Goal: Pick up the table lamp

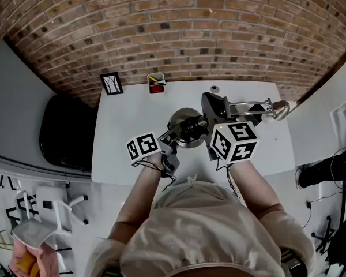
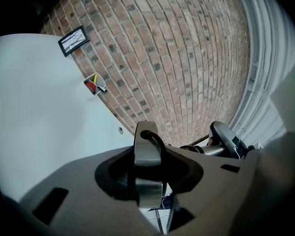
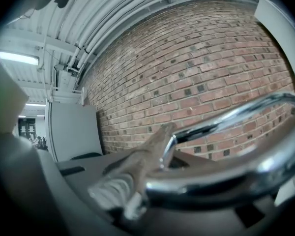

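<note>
The table lamp has a round metal base (image 1: 183, 122), a chrome arm and a head (image 1: 279, 109) that points right. I hold it over the white table (image 1: 132, 114) with both grippers. My left gripper (image 1: 180, 131) is shut on the metal stem by the base. In the left gripper view that stem (image 2: 146, 149) sits between the grey jaws of the left gripper (image 2: 148, 178), with the dark lamp head (image 2: 227, 137) beyond. My right gripper (image 1: 217, 111) is shut on the chrome arm (image 3: 236, 173), which crosses the right gripper (image 3: 152, 193) close up and blurred.
A small black picture frame (image 1: 111, 83) and a red pen holder (image 1: 156, 83) stand at the table's far edge by the brick wall. A small round object (image 1: 214, 89) lies near them. A dark seat (image 1: 66, 131) is left of the table.
</note>
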